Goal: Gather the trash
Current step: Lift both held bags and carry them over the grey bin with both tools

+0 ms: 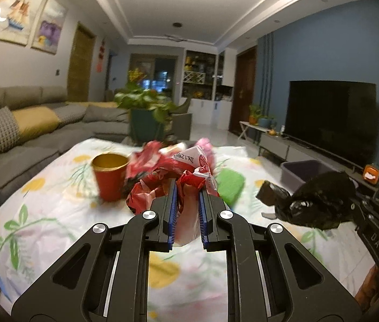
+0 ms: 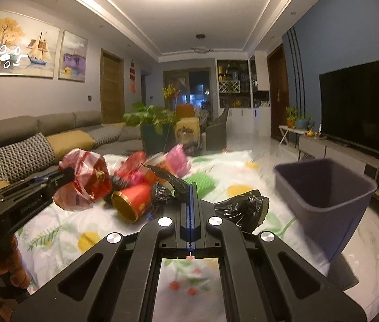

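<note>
- Floral cloth-covered surface [image 2: 55, 236], perhaps a low table, fills the lower middle of both views.
- Red cup [image 2: 133, 201], on its side, centre-left.
- Green item [image 1: 229, 187], blurred, centre-right.

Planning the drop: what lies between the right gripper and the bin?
Right wrist view: only the black plastic bag it holds and floral tablecloth before the bin.

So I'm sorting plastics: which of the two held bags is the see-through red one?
The left gripper holds it: the red bag, printed and translucent. The right gripper clamps the opaque black bag.
</note>
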Action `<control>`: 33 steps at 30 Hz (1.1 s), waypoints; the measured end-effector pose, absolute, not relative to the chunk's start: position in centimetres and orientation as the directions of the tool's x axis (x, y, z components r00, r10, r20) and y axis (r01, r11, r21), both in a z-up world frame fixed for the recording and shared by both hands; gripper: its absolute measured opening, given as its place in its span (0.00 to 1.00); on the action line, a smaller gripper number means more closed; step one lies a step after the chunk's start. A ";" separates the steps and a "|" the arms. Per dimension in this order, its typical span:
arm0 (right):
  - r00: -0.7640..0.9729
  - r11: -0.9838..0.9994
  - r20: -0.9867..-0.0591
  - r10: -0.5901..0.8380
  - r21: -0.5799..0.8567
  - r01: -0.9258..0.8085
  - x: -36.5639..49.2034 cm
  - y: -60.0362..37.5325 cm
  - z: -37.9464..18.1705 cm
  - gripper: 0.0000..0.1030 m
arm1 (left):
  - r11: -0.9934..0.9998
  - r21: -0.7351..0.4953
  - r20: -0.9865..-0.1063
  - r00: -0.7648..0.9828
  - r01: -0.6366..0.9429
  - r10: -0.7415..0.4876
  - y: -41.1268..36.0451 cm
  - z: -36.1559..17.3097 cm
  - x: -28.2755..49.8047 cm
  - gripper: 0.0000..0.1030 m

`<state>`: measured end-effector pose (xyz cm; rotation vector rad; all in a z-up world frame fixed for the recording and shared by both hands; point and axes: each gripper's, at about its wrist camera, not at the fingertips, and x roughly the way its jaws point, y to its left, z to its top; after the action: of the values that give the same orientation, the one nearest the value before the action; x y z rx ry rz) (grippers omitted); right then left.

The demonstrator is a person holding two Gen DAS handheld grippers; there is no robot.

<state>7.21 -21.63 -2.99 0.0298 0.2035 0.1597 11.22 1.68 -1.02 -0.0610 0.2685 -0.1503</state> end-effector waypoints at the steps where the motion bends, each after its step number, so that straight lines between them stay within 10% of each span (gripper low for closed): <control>1: 0.970 0.988 -0.188 0.151 0.041 -0.146 7.3 -22.1 -2.5 0.01 | 0.985 -0.073 -0.253 0.952 0.157 -0.171 0.9 -0.6 11.6 0.14; 33: 0.979 0.978 -0.076 -0.188 0.077 0.194 16.5 -40.9 2.3 0.01 | 0.793 -0.084 -0.202 0.769 0.603 -0.606 -24.0 1.8 25.8 0.14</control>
<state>16.48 -40.88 2.27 0.0838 0.0682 -0.1923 25.84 -24.03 1.77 -0.0146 0.2241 -0.6560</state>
